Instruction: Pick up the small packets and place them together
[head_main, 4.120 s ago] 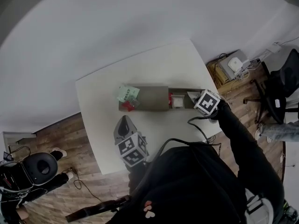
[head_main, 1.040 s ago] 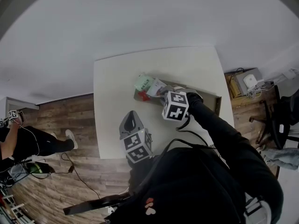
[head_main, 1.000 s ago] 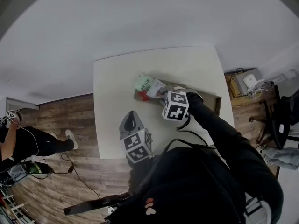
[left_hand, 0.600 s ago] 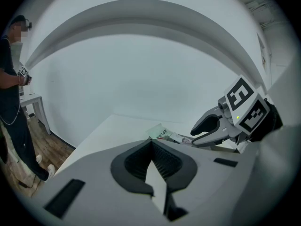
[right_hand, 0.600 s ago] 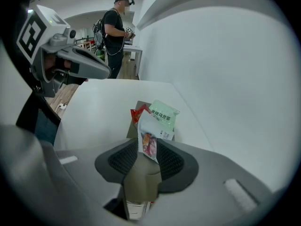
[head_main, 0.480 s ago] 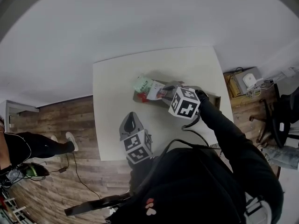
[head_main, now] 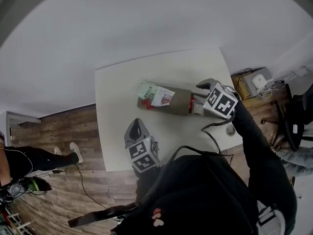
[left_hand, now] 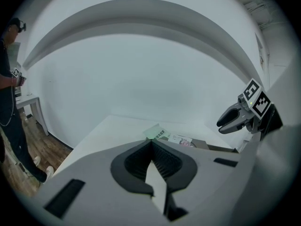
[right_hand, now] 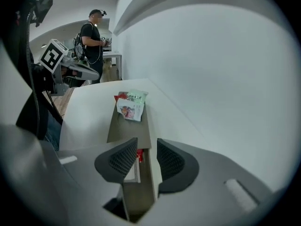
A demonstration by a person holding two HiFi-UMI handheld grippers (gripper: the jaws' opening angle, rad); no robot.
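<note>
A long brown tray [head_main: 180, 102] lies across the white table [head_main: 117, 111]. At its left end a green packet [head_main: 146, 90], a white printed packet [head_main: 163, 97] and a red one [head_main: 145, 103] lie piled together; the right gripper view shows this pile [right_hand: 130, 108] at the tray's far end. My right gripper [head_main: 202, 86] hovers over the tray's right end, where a red packet [right_hand: 139, 155] and a white one [right_hand: 135, 171] lie below it. Its jaws have just been opening; they stand open with nothing between them. My left gripper [head_main: 136, 125] rests near the table's front, shut and empty.
A small round object [head_main: 230, 129] sits by the table's right front corner. On the wooden floor to the right are an office chair [head_main: 296, 106] and a box with devices [head_main: 254, 80]. A person [right_hand: 91, 36] stands in the background.
My right gripper has gone from the pile at the tray's left end to its right end and opened. The white printed packet now lies on the pile. The left gripper stayed still.
</note>
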